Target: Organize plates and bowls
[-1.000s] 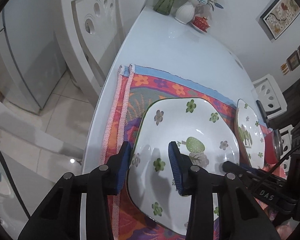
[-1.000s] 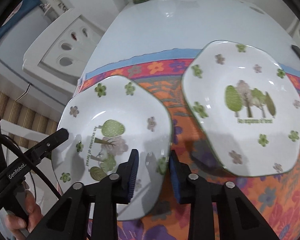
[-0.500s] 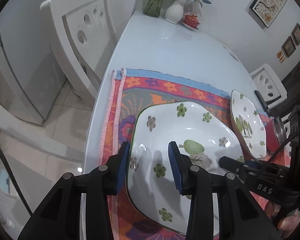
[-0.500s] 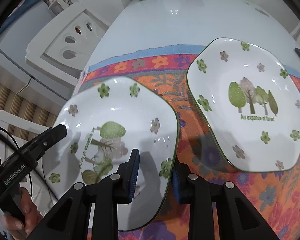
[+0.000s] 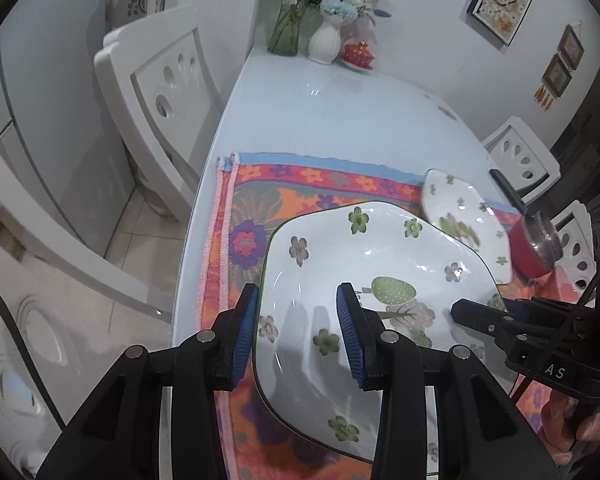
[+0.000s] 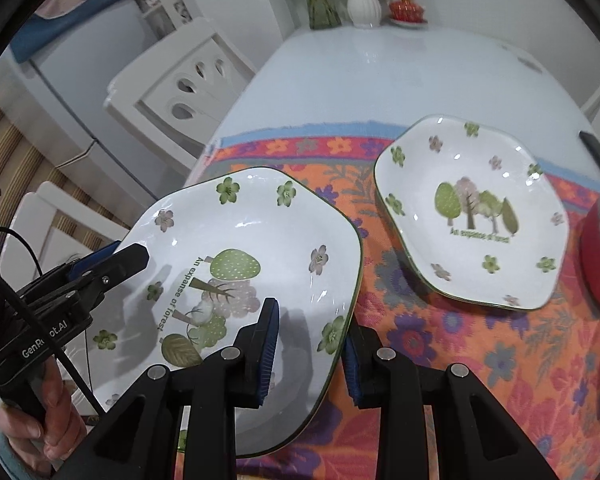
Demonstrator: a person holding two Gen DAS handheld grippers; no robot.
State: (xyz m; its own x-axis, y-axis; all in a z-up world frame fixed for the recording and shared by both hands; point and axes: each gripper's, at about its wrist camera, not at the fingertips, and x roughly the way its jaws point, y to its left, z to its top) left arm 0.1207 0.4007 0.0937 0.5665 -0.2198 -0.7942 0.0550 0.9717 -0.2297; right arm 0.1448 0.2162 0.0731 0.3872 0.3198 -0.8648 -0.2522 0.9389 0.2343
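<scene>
the left tongs (image 5: 296, 330), angled steeply down, pinch the left rim of the near flowered plate (image 5: 372, 280), one blue pad under the edge and one inside the dish; a hand (image 6: 50, 416) grips their handle at the right-wrist view's lower left. the right tongs (image 6: 310, 350) clamp the same plate's right rim, so both carry it, tilted, above the floral cloth (image 6: 480, 344). the second plate (image 6: 472, 212) lies flat on that cloth on the surface (image 5: 340, 116), beside a red pot (image 5: 534, 246).
</scene>
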